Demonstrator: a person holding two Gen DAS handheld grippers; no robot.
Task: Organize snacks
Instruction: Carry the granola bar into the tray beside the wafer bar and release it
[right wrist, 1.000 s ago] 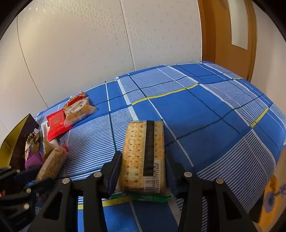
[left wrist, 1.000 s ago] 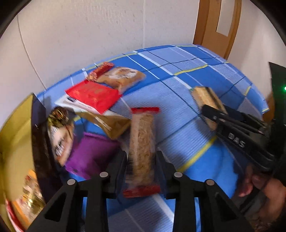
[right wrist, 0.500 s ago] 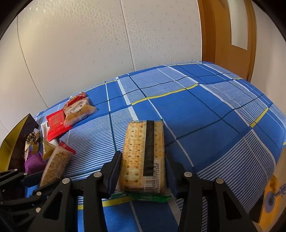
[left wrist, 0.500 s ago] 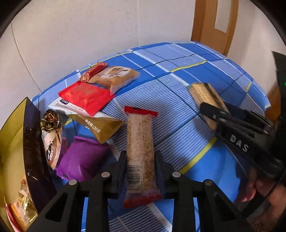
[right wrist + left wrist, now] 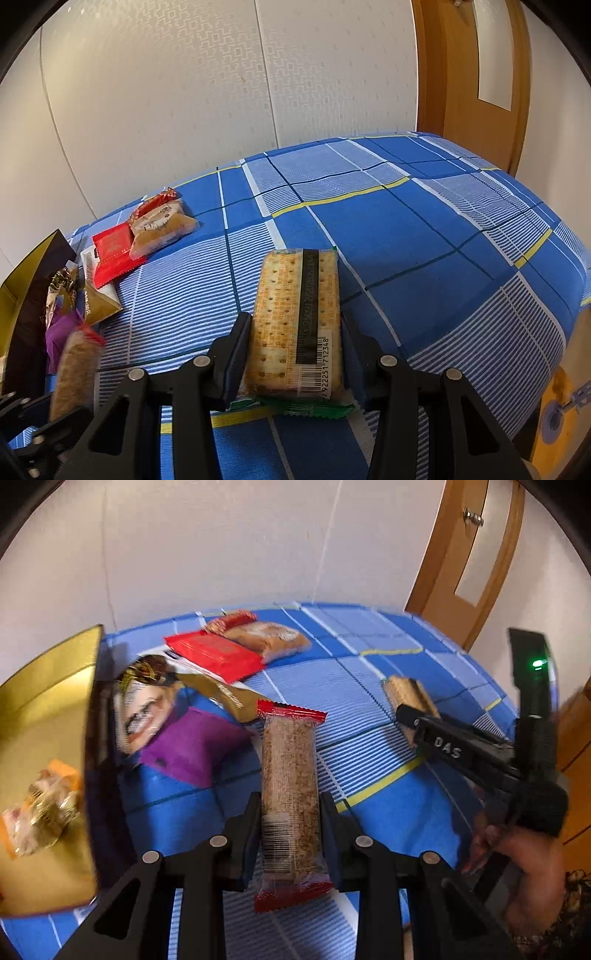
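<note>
Left gripper [image 5: 290,823] clamps the grain bar [image 5: 289,775] lengthwise; gold box [image 5: 48,716] lies immediately left. Right gripper [image 5: 295,354] clamps the cracker pack [image 5: 297,317].

Left of the left tool [image 5: 290,834] the gold box [image 5: 48,686] and purple packet [image 5: 192,746] crowd; ahead of the right tool [image 5: 295,354], bare bed [image 5: 424,229].
</note>
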